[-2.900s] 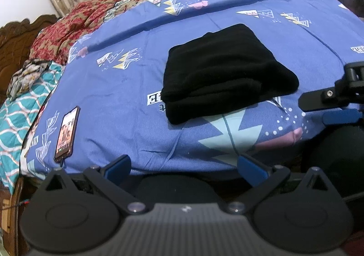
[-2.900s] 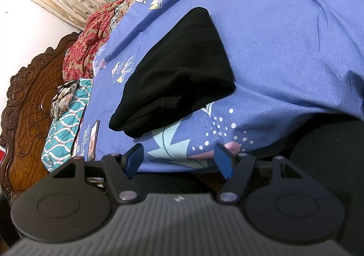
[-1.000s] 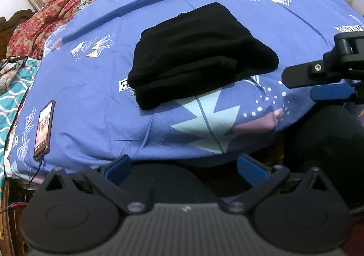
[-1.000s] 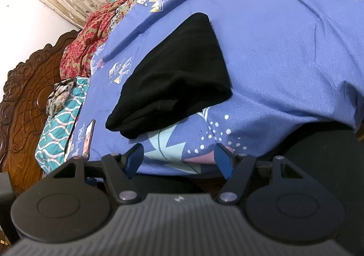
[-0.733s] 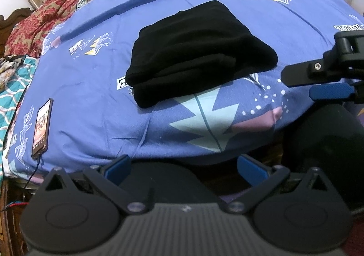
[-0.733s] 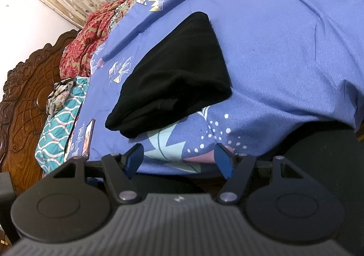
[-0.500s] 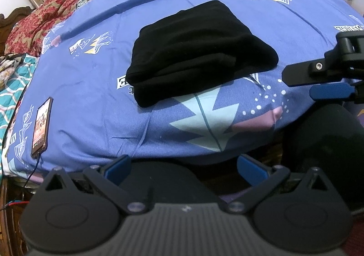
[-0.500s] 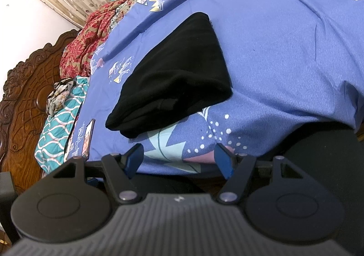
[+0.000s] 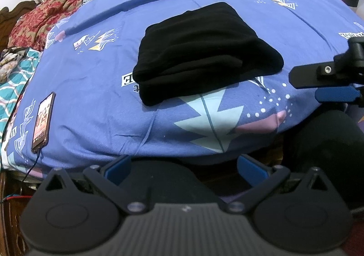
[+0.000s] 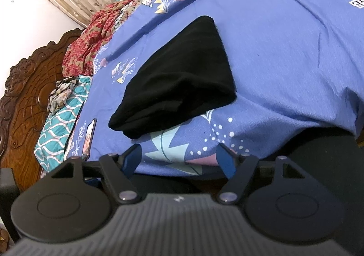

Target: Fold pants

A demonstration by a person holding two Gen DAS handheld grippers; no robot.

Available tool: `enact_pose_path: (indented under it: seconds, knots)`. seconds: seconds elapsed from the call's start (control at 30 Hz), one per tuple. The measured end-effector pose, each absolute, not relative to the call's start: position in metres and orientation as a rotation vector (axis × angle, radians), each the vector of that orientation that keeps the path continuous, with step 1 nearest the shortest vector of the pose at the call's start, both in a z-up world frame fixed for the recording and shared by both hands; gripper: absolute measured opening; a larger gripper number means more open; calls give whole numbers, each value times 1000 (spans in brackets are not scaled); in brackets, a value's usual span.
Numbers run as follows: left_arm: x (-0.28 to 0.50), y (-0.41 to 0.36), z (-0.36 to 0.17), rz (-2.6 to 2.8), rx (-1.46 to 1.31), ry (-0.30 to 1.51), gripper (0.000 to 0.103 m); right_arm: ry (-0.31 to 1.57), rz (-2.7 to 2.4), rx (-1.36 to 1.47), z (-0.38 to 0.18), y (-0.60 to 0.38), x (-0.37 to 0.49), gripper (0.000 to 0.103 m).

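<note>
**Pants folded; both grippers clear of the bed**

Far left, a smartphone (image 9: 43,119) lies on the blue bedsheet (image 9: 102,101) near the bed's edge, cable attached. At centre, the black pants (image 9: 204,51) rest as a compact layered bundle on the sheet, in the same shape as a second ago; only the camera angle has shifted slightly. The left gripper (image 9: 183,166) hangs off the near edge, fingers apart and holding nothing. The right gripper (image 10: 179,158) likewise sits back from the bundle, fingers apart and empty. Judgement: no fold remains to make, and the task appears complete.
</note>
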State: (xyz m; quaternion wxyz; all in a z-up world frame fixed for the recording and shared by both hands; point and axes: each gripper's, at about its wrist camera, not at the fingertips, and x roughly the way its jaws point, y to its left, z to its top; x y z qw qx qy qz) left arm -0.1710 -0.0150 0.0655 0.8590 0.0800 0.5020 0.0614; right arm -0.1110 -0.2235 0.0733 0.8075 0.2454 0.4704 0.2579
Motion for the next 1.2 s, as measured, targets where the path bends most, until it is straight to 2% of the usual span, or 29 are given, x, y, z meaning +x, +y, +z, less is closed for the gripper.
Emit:
enact_pose_path:
  seconds: [0.57,0.77,0.9,1.2]
  knots:
    - [-176,21,85,271,52,901,103,1007,543,500,74,-219,-113,75]
    - [-171,37,74,323,-1,940,103,1049,544,464,69,-210,-112,76]
    - [-163,44,71,350,-11,944,103,1009,538,436,75,-207,-112,85]
    - [-137,60,65,372,-24,979,103,901,591,396,86,-193,-98,93]
